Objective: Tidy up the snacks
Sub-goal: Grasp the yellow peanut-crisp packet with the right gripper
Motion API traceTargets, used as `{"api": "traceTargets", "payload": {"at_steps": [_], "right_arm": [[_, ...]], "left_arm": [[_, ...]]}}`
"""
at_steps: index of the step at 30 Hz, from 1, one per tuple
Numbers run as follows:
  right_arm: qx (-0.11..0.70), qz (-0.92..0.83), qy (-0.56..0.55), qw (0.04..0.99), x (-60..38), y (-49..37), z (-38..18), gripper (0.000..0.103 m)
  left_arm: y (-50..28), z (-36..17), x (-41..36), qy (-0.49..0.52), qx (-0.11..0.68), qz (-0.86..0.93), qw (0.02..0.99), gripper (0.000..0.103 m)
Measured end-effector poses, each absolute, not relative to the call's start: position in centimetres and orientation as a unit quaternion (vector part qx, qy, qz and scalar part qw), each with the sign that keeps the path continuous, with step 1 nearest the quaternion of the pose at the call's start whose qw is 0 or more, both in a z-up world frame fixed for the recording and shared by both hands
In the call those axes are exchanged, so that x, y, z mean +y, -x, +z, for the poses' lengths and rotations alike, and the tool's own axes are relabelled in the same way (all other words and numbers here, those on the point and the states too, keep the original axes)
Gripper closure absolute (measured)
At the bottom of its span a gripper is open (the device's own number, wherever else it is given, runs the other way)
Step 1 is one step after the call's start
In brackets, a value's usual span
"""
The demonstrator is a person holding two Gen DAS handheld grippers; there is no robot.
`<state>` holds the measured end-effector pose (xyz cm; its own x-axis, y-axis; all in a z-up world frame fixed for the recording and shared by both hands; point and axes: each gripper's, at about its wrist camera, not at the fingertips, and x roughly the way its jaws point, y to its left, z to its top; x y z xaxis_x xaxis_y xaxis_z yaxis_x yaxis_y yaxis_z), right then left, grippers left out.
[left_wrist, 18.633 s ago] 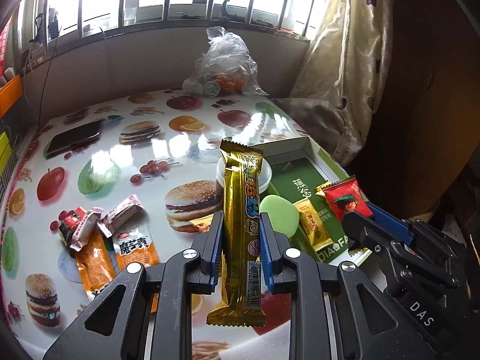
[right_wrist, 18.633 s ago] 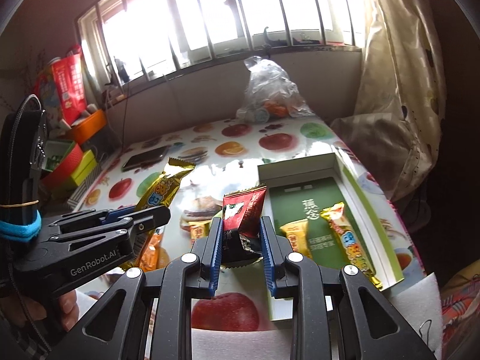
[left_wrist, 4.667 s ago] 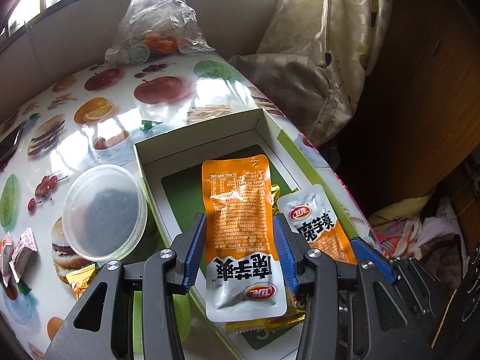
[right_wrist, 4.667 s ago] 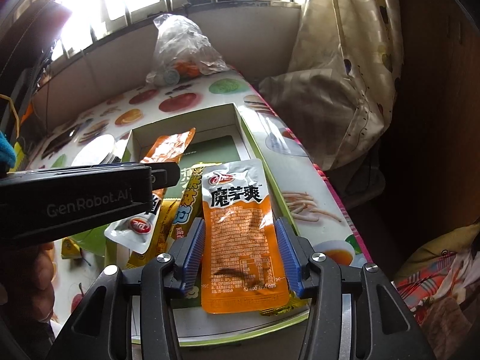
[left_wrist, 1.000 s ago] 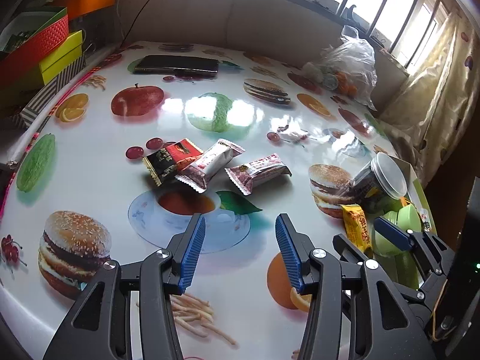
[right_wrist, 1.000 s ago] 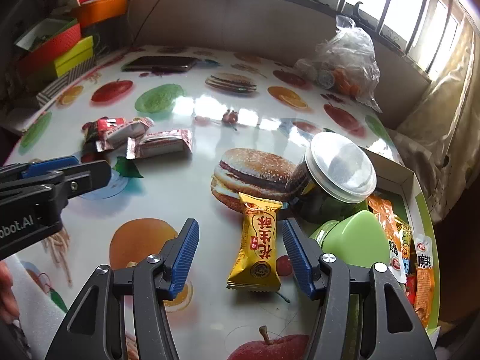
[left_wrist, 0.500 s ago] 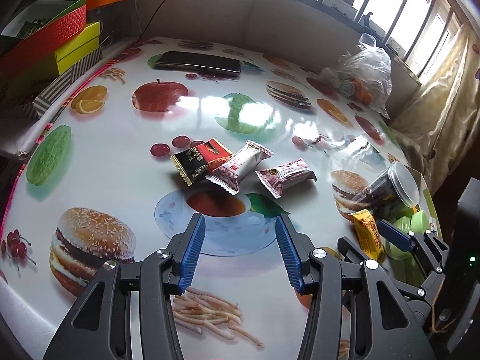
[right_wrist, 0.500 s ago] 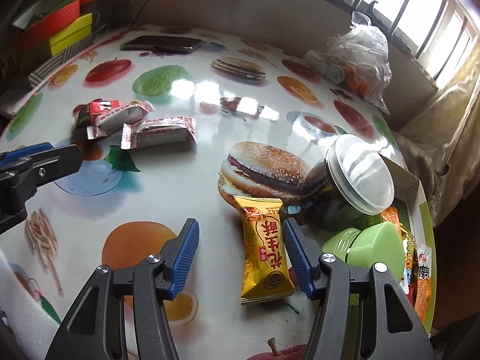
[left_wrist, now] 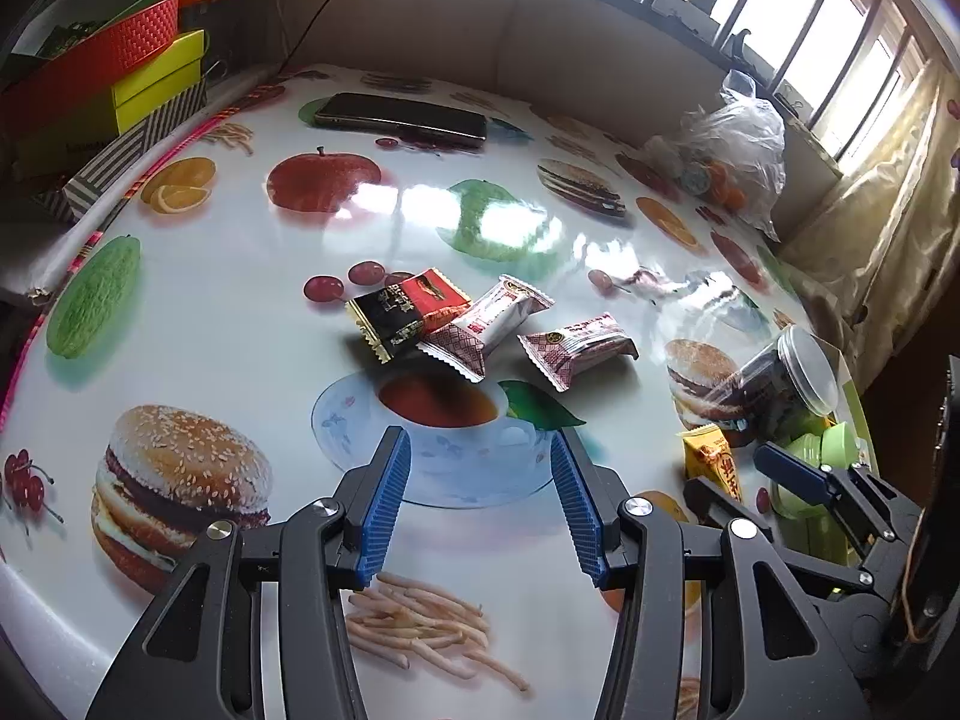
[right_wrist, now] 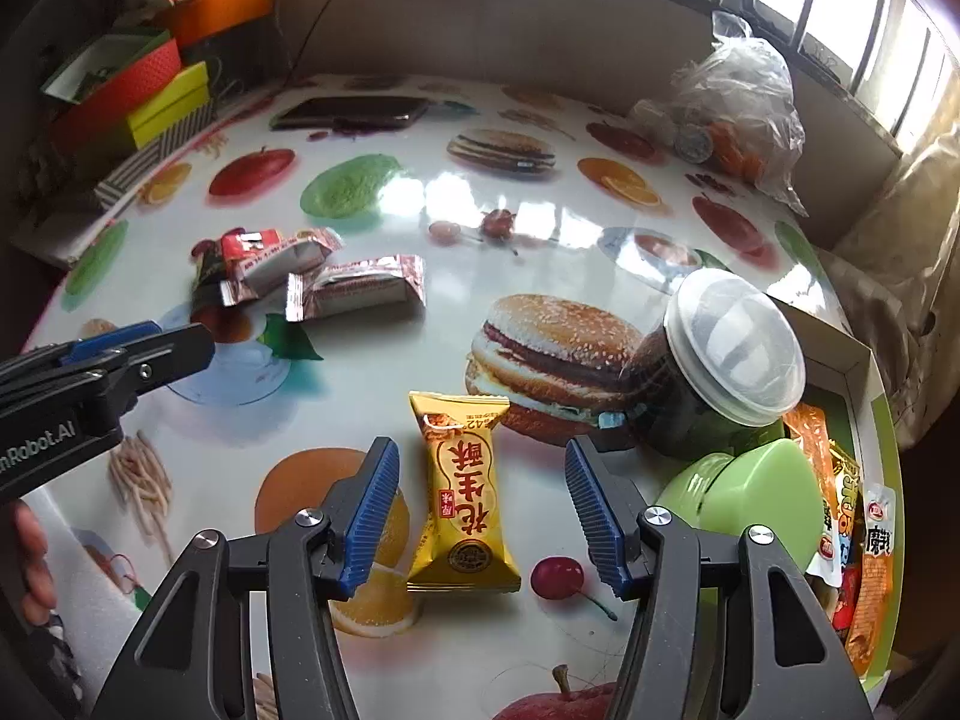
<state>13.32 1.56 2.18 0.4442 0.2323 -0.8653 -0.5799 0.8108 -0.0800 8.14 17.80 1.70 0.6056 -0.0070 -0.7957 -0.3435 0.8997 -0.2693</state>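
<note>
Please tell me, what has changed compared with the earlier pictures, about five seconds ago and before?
Both grippers let go of their orange pouches, which now lie in the box. The left gripper hangs open before the three wrapped snacks; the right gripper is open around the yellow packet, not touching it. The jar, phone and plastic bag stayed put.

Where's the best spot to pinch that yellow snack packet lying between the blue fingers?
Probably across the middle of the yellow packet, coming down from above. It lies flat and lengthwise between the open right gripper, so the pads would close on its narrow, padded sides.
</note>
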Motion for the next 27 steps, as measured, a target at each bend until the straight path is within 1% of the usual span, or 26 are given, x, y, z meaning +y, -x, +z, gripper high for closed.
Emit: {"api": "traceTargets", "payload": {"at_steps": [4, 6, 7, 9, 11, 12, 13, 20, 27], "right_arm": [[0.478, 0.254, 0.182, 0.821, 1.9, -13.0, 1.5, 0.045], [0.479, 0.259, 0.175, 0.82, 2.1, -12.9, 1.4, 0.048], [0.481, 0.264, 0.168, 0.819, 2.1, -12.8, 1.3, 0.054], [0.484, 0.272, 0.155, 0.818, 2.0, -12.8, 1.3, 0.059], [0.482, 0.279, 0.148, 0.817, 2.0, -12.6, 1.3, 0.07], [0.481, 0.279, 0.145, 0.819, 1.9, -12.6, 1.4, 0.074], [0.48, 0.279, 0.141, 0.819, 1.8, -12.6, 1.4, 0.08], [0.479, 0.294, 0.098, 0.822, 0.9, -12.5, 1.4, 0.083], [0.478, 0.311, 0.091, 0.817, 0.8, -11.7, 1.3, 0.083]], "left_arm": [[-8.2, 1.7, 18.2, 0.2, 0.434, 0.099, 0.873, 0.053], [-8.3, 1.5, 18.3, 0.198, 0.438, 0.099, 0.872, 0.053], [-8.4, 1.5, 18.3, 0.196, 0.438, 0.098, 0.872, 0.053], [-8.5, 1.5, 18.3, 0.19, 0.439, 0.096, 0.873, 0.053], [-8.9, 1.7, 18.4, 0.178, 0.44, 0.096, 0.875, 0.053], [-9.0, 1.7, 18.5, 0.175, 0.44, 0.097, 0.875, 0.053], [-9.2, 1.8, 18.7, 0.172, 0.441, 0.096, 0.876, 0.053], [-10.9, 2.2, 19.0, 0.153, 0.445, 0.085, 0.878, 0.053], [-13.0, 2.9, 17.1, 0.123, 0.446, 0.043, 0.886, 0.053]]}}
